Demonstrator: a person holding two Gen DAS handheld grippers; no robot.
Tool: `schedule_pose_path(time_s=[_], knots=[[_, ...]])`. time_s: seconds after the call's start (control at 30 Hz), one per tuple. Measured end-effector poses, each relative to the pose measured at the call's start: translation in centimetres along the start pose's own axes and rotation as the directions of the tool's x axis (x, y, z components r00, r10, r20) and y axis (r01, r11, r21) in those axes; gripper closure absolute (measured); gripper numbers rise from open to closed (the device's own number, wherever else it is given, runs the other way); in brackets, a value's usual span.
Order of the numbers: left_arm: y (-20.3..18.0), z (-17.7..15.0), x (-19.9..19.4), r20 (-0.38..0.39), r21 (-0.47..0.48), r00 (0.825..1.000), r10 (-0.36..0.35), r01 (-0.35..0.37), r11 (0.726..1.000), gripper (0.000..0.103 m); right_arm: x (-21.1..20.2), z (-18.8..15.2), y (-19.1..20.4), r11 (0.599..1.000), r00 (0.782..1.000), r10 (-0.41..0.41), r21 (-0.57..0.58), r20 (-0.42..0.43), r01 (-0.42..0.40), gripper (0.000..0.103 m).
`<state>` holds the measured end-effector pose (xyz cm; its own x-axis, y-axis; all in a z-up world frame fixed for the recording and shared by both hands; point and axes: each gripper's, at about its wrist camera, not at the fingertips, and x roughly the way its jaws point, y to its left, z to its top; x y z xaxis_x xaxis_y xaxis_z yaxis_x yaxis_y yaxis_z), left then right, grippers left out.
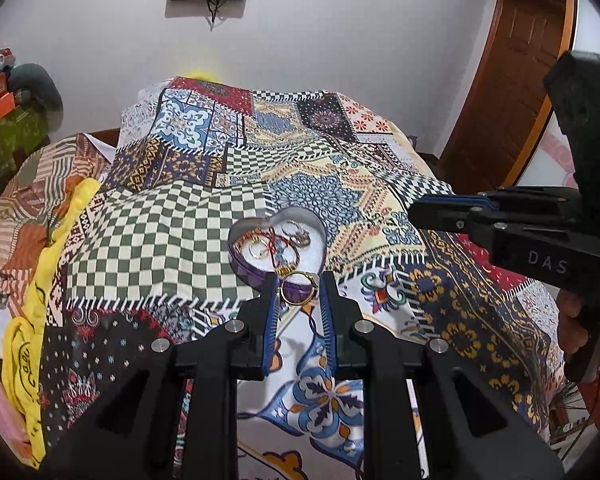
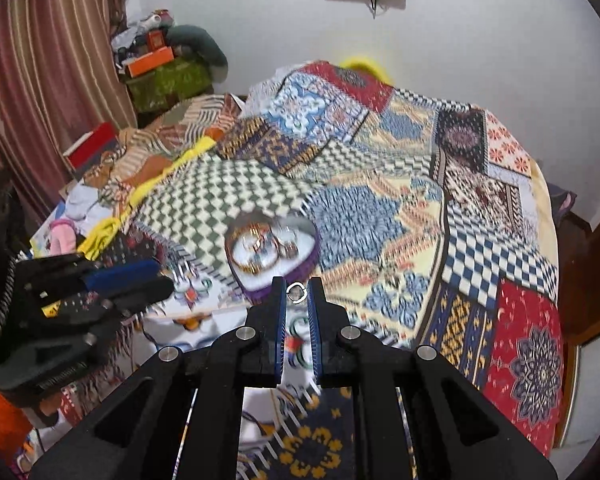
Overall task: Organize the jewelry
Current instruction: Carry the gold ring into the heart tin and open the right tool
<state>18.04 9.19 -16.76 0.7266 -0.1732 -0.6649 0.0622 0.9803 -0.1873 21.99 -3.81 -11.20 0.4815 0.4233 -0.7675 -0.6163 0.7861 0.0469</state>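
A heart-shaped purple tin with a white lining lies open on the patterned bedspread and holds several rings, bangles and a red thread. It also shows in the right wrist view. My left gripper is shut on a gold ring just in front of the tin's near tip. My right gripper is shut on a small silver ring at the tin's near edge. Each gripper shows in the other's view: the right gripper, the left gripper.
The patchwork bedspread covers the bed. Yellow cloth and striped fabric lie at its left. Boxes and clutter stand at the far left by a curtain. A wooden door is at the right.
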Motion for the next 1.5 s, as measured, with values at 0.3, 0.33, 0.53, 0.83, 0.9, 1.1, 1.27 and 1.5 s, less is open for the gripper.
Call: schedule_pose_path(time_s=[0.3,0.33,0.53,0.83,0.9,1.1,1.27,1.5], knots=[[0.9,1.5,1.7,0.002,-0.002,1.0,0.013,-0.013,1.0,0.084,1.8,1.6,0.6,1.0,1.0,0.028,0.006,0.008,-0.028,0.094],[1.1,1.7,2.0,0.0,-0.003,1.0,0.013,-0.013,1.0,0.084,2.2,1.7,0.7,1.0,1.0,0.029,0.008,0.003,-0.029,0.094],[1.5,2.1,4.2,-0.027,-0.002,1.0,0.015,-0.015,1.0,0.084,4.8,2.2,0.2,0.999,0.998,0.043,0.036,-0.048,-0.041,0.094],[2.3,2.0,8.2,-0.094,0.002,0.996,0.008,-0.008,1.0,0.084,8.3,1.9,-1.1,0.991,0.986,0.09,0.109,-0.139,-0.075,0.094],[2.5,1.9,8.9,-0.105,0.0,0.994,0.009,-0.009,1.0,0.084,8.8,1.8,-1.1,0.991,0.984,0.094,0.11,-0.152,-0.077,0.094],[3.1,2.0,9.8,-0.112,-0.013,0.994,0.002,-0.003,1.0,0.084,9.9,1.7,-1.2,0.991,0.979,0.103,0.107,-0.177,-0.085,0.093],[3.3,2.2,9.9,-0.106,-0.013,0.994,0.012,-0.013,1.0,0.084,10.2,1.5,-1.0,0.991,0.98,0.103,0.098,-0.167,-0.088,0.093],[3.4,2.1,9.8,-0.111,-0.018,0.994,0.016,-0.018,1.0,0.084,10.2,1.6,-0.9,0.994,0.983,0.087,0.079,-0.163,-0.075,0.089]])
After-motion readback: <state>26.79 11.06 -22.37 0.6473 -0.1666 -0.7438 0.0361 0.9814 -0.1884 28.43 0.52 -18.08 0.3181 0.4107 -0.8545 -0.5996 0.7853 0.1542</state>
